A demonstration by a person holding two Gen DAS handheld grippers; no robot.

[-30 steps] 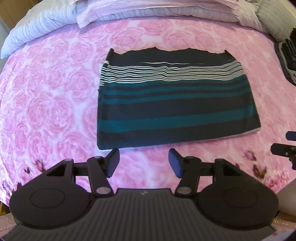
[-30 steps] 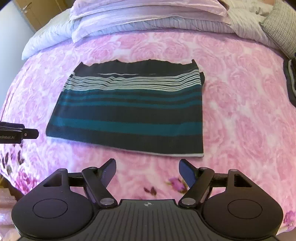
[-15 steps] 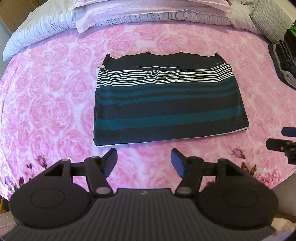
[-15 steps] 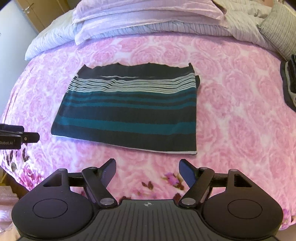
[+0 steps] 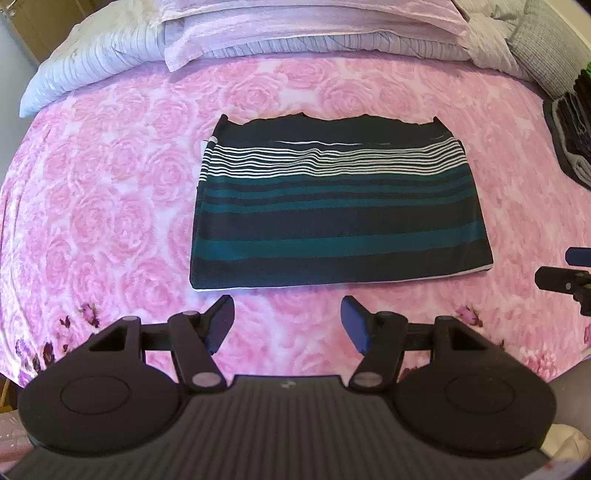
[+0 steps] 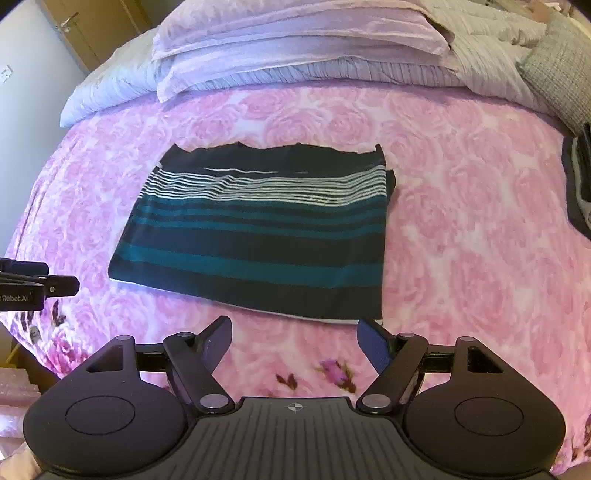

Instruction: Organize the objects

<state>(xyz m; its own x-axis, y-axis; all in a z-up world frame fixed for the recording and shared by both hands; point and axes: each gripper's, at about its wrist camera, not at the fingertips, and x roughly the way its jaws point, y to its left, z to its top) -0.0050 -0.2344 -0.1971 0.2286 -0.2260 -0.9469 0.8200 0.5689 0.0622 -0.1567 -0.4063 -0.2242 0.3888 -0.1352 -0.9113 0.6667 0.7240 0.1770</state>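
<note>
Pink rose-print blanket [image 5: 110,206] covers bed, full width, both views.

Item 1: folded cloth [image 5: 340,206], dark w/ teal bands and thin white stripes. Lies flat on blanket, centre of bed. Left-wrist view: at 12 o'clock from left gripper [image 5: 288,325], near edge just beyond fingertips, no contact. Right-wrist view: cloth [image 6: 258,229] sits 11–12 o'clock from right gripper [image 6: 295,343]; its near right corner just beside the right-hand fingertip, touching or not can't tell.

Item 2: left gripper, jaws spread, nothing between them, only blanket under the gap. Blue pads [image 5: 354,325] face inward. Also seen in right-wrist view as black tip at 9 o'clock.

Item 3: right gripper, jaws spread wide, empty. Seen in left-wrist view as black tip at 3 o'clock, over blanket edge, apart from cloth.

Item 4: pillows [image 6: 295,40], pale lilac/grey, stacked along head of bed, 12 o'clock, well apart from cloth.

Item 5: grey knit cushion [image 6: 561,74], 1–2 o'clock.

Item 6: dark clothing pile [image 5: 572,140], 2–3 o'clock at bed edge; detail unclear.

Item 7: wood door [image 6: 85,29], 10–11 o'clock, behind bed.
</note>
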